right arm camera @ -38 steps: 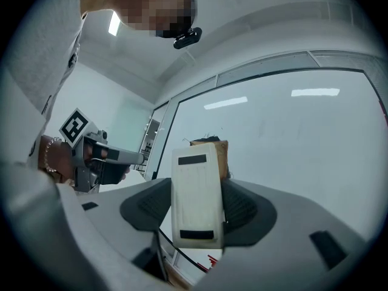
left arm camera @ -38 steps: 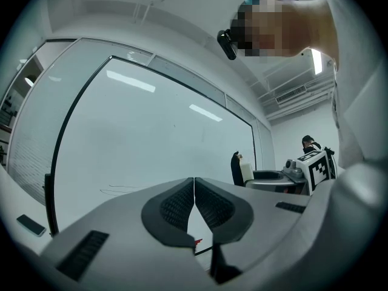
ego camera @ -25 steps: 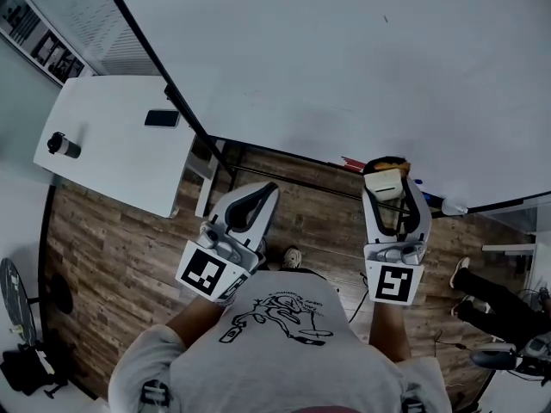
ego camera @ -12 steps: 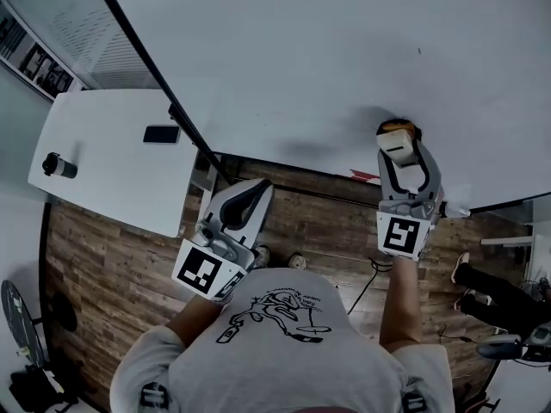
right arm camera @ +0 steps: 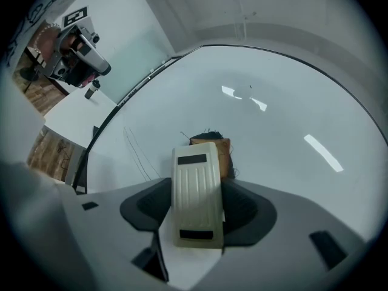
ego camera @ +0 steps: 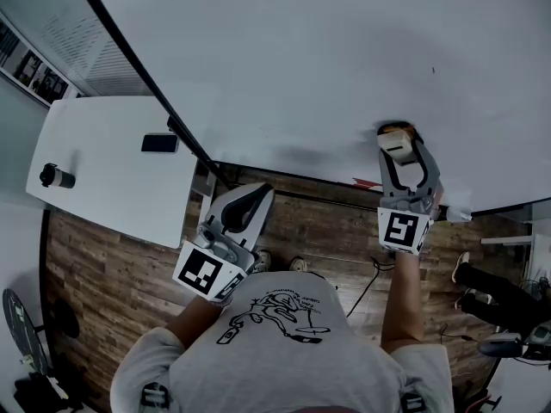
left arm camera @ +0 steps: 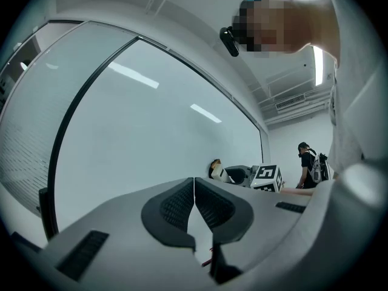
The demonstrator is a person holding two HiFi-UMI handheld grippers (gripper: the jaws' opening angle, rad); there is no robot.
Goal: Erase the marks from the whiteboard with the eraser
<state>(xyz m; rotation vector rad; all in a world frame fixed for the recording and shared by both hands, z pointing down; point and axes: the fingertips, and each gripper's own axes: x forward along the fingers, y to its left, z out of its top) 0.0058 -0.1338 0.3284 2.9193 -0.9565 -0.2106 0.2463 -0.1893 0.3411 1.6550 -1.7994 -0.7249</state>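
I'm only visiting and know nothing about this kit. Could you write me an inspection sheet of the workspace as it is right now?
Surface: large white whiteboard, mostly clean; faint thin pen lines show beside the eraser.
Job's things: cream plastic eraser with a brown felt pad, felt end at the board.
Clutter: black phone and dark cup on a white table.
Grippers: right gripper shut on the eraser; left gripper shut, empty, held off the board.
Cables: black cable lying on the floor.
Surroundings: brown wooden floor; another person's legs at the right edge.
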